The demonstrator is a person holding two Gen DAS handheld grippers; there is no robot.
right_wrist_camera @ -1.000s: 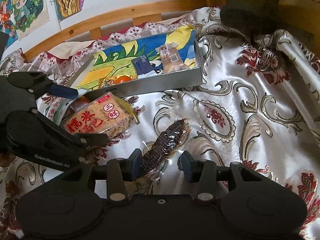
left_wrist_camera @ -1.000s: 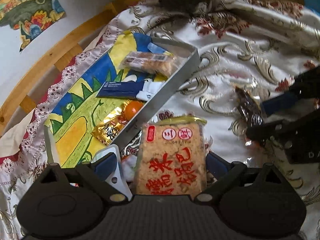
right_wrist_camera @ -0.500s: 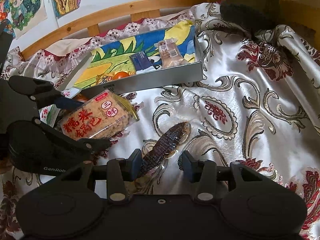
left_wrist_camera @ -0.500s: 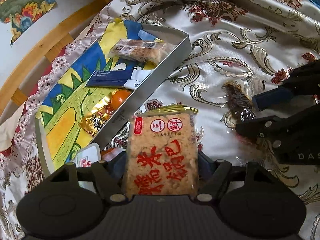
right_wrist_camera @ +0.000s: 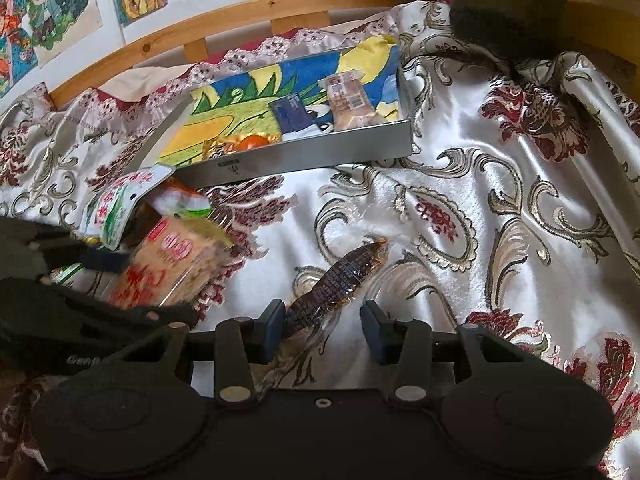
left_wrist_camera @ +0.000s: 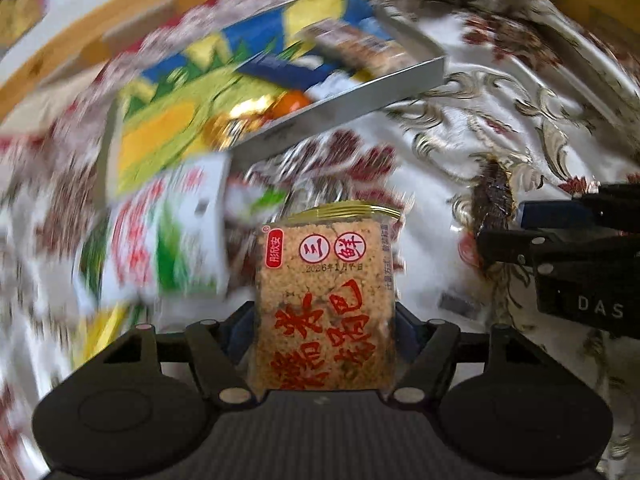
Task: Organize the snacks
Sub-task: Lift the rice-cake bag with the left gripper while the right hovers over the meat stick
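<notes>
Four snacks lie in the shallow grey metal tray (right_wrist_camera: 304, 152). Left hand-held gripper (left_wrist_camera: 324, 332) pinches the orange rice-cracker packet (left_wrist_camera: 324, 300); right hand-held gripper (right_wrist_camera: 322, 326), spread, straddles the dark clear-wrapped strip (right_wrist_camera: 340, 280) on the bed.

White wall (right_wrist_camera: 168, 16), drawings (right_wrist_camera: 52, 12), wooden rail (right_wrist_camera: 240, 12), brocade cloth (right_wrist_camera: 500, 208)

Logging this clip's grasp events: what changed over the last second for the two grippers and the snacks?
The left gripper closed on the rice cracker pack and is swinging it off the cloth; its view is motion-blurred. The right gripper stayed open around the dark snack bar, which still lies on the cloth. The tray and its contents look unmoved.
</notes>
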